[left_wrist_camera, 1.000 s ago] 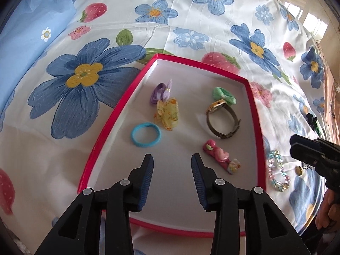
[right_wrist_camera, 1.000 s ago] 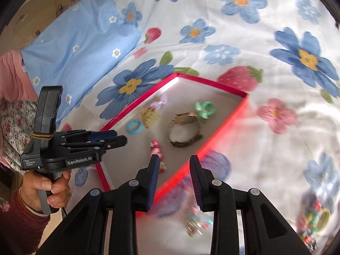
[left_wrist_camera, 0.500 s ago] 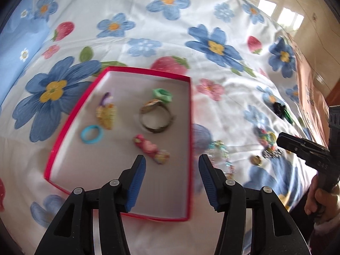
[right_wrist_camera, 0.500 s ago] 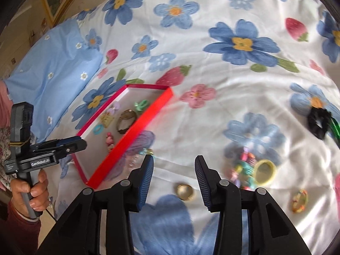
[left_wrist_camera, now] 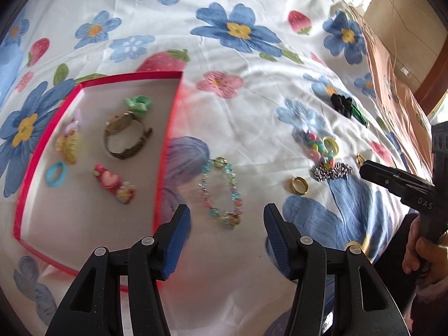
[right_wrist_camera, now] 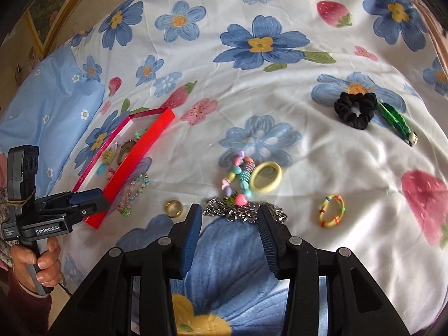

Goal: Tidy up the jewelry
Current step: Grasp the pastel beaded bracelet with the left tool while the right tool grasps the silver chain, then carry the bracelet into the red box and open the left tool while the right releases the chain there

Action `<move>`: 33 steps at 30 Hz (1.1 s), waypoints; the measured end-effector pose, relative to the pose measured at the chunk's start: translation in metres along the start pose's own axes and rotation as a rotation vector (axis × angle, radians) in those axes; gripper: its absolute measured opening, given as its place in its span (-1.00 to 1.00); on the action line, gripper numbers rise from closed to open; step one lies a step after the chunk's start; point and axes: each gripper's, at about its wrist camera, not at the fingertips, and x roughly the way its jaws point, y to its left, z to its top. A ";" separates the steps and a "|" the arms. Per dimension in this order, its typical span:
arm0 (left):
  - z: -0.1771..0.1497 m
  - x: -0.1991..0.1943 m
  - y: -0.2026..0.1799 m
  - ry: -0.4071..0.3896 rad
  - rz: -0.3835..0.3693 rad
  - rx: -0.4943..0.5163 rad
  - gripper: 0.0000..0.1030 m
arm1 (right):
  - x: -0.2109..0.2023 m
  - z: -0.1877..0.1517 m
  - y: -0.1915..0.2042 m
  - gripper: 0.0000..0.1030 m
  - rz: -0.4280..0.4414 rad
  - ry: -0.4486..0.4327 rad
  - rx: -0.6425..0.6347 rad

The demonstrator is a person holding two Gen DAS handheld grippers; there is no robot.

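Pillow (right_wrist_camera: 53, 106): light blue with small flowers, at the far left of the bed.
Red box (left_wrist_camera: 163, 151): lies on the bed sheet (left_wrist_camera: 252, 106), left of the loose jewelry.
In the box: a blue ring (left_wrist_camera: 55, 174), a yellow clip (left_wrist_camera: 67, 145), a purple clip (left_wrist_camera: 77, 117), a green bow (left_wrist_camera: 138, 105), a watch (left_wrist_camera: 126, 137) and a pink heart clip (left_wrist_camera: 113, 183). All lie apart, but the yellow and purple clips touch.
Left gripper (left_wrist_camera: 226, 224): open wide and holding nothing. It hangs over the sheet just right of the box.
Bead bracelet (left_wrist_camera: 222, 193): on the sheet, just beside the box's right wall and just ahead of the left gripper.
Gold ring (right_wrist_camera: 173, 207): on the sheet, between the bead bracelet and the silver chain.
Silver chain (right_wrist_camera: 238, 210): a heap right ahead of the right gripper.
Right gripper (right_wrist_camera: 229, 224): open wide and holding nothing, low over a big blue flower.
Bright beads (right_wrist_camera: 238, 179): just behind the chain, touching a yellow hair tie (right_wrist_camera: 266, 180).
Small yellow bracelet (right_wrist_camera: 331, 210): alone, to the right of the chain.
Black scrunchie (right_wrist_camera: 355, 109): far back, touching a green clip (right_wrist_camera: 394, 121).
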 end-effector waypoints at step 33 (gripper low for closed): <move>0.011 0.049 -0.015 0.032 -0.018 0.046 -0.84 | 0.042 -0.003 -0.006 -0.71 -0.061 0.077 -0.128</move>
